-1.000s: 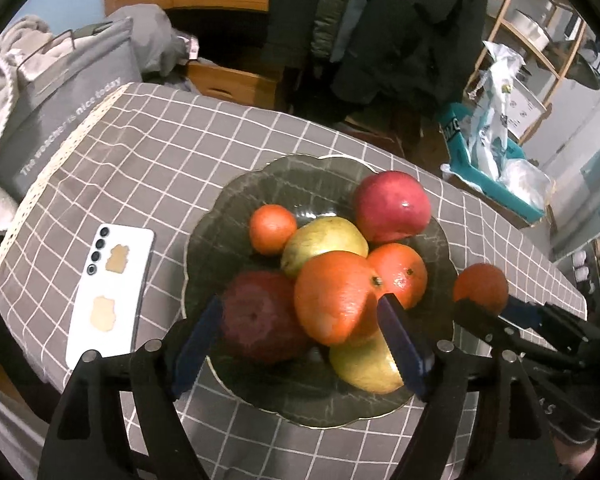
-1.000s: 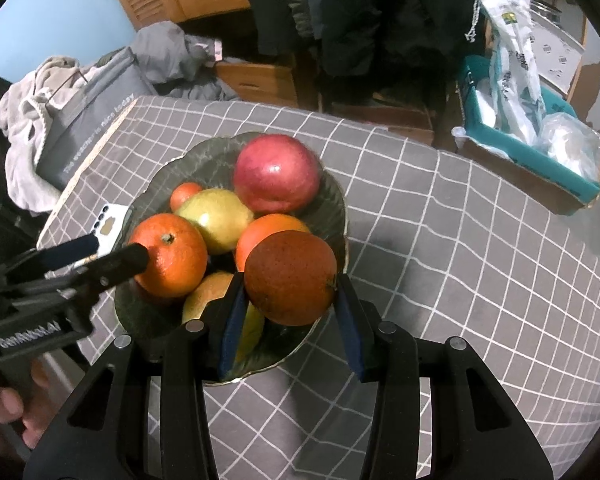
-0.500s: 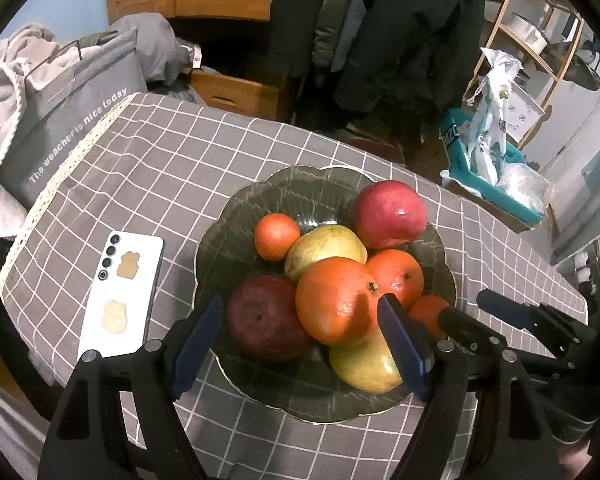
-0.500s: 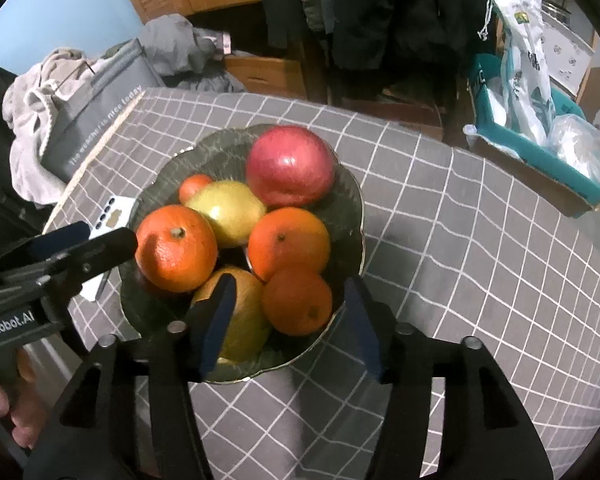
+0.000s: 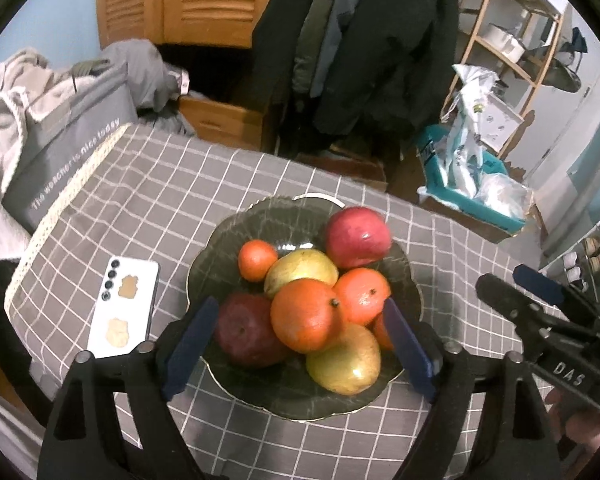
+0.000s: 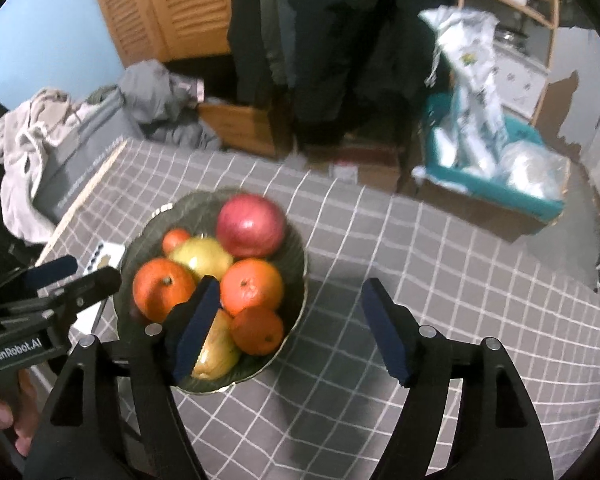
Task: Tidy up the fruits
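Right wrist view: the right gripper [image 6: 290, 330] has its jaws wide and empty, drawn back and shifted to the right of the dark green scalloped glass bowl [image 6: 298, 258]. One second ago these jaws held the small dark-orange tangerine [image 6: 257, 330]; it now lies inside the bowl at the near right rim, touching the larger orange [image 6: 251, 287] and the yellow-green mango [image 6: 216, 346]. That release appears to complete one placement, and no loose fruit shows on the grey checked bench [image 6: 440, 280] (so the task looks at or near its end).

Left wrist view: the left gripper [image 5: 300, 350] hovers over the near side of the bowl, jaws wide and holding nothing, straddling the big orange [image 5: 306, 314] and the dark red fruit [image 5: 248, 330] without touching them. The red apple [image 5: 358, 236] sits at the bowl's far right.

Edges and room: the white smartphone [image 5: 124, 306] lies just left of the bowl, near the bench's left edge; right of the bowl the bench is bare to its far edge, giving the right gripper free room to withdraw. The heaped fruit stands above the rim, so a nudge could roll a piece out.
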`<state>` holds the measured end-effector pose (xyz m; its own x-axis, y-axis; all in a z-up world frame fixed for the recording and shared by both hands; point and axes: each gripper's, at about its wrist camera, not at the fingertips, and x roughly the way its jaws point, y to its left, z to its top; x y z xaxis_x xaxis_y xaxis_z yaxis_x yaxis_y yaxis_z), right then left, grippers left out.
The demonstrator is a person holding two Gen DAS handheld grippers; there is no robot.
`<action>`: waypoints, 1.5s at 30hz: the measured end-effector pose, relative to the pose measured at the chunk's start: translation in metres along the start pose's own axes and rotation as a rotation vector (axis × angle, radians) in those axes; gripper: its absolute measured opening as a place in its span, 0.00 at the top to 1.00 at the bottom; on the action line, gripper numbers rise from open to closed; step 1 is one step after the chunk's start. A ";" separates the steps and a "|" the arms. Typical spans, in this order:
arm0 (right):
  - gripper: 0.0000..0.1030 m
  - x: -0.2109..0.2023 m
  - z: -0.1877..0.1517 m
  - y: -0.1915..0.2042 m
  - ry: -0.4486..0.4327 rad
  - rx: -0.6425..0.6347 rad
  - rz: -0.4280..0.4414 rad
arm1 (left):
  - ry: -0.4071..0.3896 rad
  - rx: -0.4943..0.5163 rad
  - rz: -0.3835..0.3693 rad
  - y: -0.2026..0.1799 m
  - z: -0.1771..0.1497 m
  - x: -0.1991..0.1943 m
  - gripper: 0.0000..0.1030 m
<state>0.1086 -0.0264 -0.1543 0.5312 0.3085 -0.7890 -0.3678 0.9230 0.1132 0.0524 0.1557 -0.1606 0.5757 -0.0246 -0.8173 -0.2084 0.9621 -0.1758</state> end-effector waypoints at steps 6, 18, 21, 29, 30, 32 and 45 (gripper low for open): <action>0.20 -0.036 0.008 -0.008 -0.080 0.015 -0.040 | -0.044 0.027 -0.013 -0.011 0.006 -0.019 0.15; 0.16 -0.110 0.012 -0.020 -0.229 0.024 -0.120 | -0.167 0.094 -0.024 -0.037 0.014 -0.067 0.01; 0.16 -0.128 0.012 -0.024 -0.264 0.026 -0.138 | -0.190 0.103 -0.023 -0.039 0.016 -0.076 0.01; 0.15 -0.172 0.007 -0.032 -0.354 0.029 -0.193 | -0.291 0.117 -0.023 -0.048 0.021 -0.114 0.01; 0.15 -0.176 0.006 -0.033 -0.363 0.027 -0.200 | -0.303 0.120 -0.023 -0.049 0.021 -0.117 0.00; 0.15 -0.187 0.004 -0.033 -0.390 0.018 -0.222 | -0.328 0.132 -0.017 -0.053 0.021 -0.125 0.00; 0.15 -0.229 -0.008 -0.048 -0.517 0.019 -0.302 | -0.445 0.168 0.005 -0.069 0.022 -0.157 0.00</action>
<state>-0.0019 -0.1434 0.0163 0.9144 0.0994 -0.3925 -0.1317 0.9897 -0.0563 -0.0066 0.0995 -0.0084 0.8656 0.0635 -0.4968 -0.1023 0.9934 -0.0513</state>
